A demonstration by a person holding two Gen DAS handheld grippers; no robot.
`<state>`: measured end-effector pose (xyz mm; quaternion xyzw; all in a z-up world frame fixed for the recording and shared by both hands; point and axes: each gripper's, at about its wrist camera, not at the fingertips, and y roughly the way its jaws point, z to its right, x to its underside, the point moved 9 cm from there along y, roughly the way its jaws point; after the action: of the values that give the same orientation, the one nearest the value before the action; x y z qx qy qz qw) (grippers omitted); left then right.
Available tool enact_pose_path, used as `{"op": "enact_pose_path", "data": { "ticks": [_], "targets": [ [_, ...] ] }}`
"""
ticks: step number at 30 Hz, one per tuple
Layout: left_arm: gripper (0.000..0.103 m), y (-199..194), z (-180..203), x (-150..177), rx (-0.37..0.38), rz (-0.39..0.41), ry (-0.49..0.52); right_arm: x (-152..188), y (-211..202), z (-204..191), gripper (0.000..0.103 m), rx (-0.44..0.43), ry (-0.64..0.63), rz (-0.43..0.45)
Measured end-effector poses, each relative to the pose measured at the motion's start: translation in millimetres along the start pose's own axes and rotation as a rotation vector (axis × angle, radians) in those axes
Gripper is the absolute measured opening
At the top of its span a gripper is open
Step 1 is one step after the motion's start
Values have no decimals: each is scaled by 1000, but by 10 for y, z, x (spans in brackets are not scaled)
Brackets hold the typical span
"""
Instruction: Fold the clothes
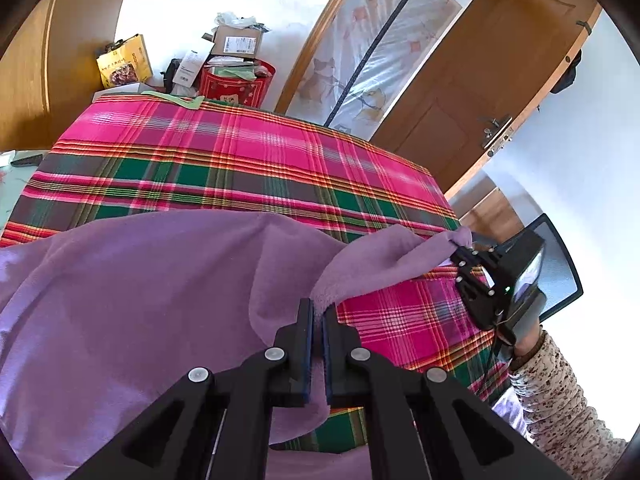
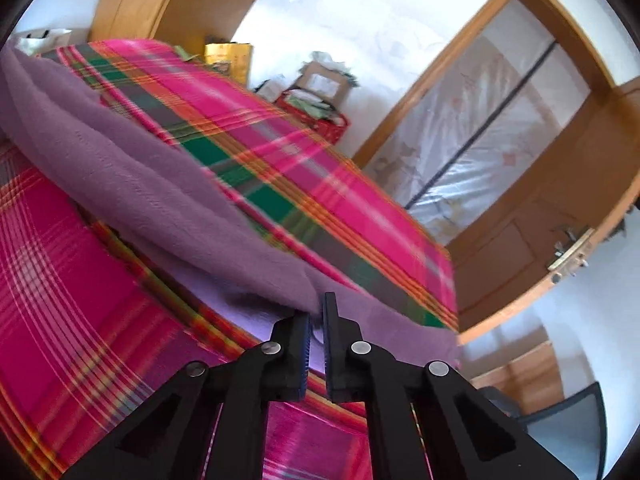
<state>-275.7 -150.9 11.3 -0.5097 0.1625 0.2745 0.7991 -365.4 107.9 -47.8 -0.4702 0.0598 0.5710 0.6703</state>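
Note:
A purple fleece garment (image 1: 132, 304) lies over the near half of a bed with a pink and green plaid cover (image 1: 224, 156). My left gripper (image 1: 318, 312) is shut on a fold of the purple garment near its right edge. From there a purple strip rises to the right, where my right gripper (image 1: 460, 250) pinches its end above the cover. In the right wrist view, which is blurred, the right gripper (image 2: 317, 316) is shut on the edge of the purple garment (image 2: 152, 200), which stretches away to the upper left over the plaid cover (image 2: 64, 280).
Behind the bed stand a red box (image 1: 236, 84) piled with cartons and a yellow bag (image 1: 124, 62). A wooden door (image 1: 492, 92) stands ajar at the right beside a plastic-covered doorway (image 1: 372, 52). A sleeve (image 1: 560, 396) and a dark chair back (image 1: 560, 264) are at the right.

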Motion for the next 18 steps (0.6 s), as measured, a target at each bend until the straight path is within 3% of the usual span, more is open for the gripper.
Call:
{"op": "enact_pose_path", "data": {
  "ticks": [9,13,18],
  "targets": [
    [4,139,351,148,55,-68,77,196,-503,546,5,152,60,28],
    [4,302,454,347,62,-149,103,450,-700,569,5,209,11,2],
    [4,502,600,603,64,-238,150,916,-834,500,5,204,18,-80]
  ]
}}
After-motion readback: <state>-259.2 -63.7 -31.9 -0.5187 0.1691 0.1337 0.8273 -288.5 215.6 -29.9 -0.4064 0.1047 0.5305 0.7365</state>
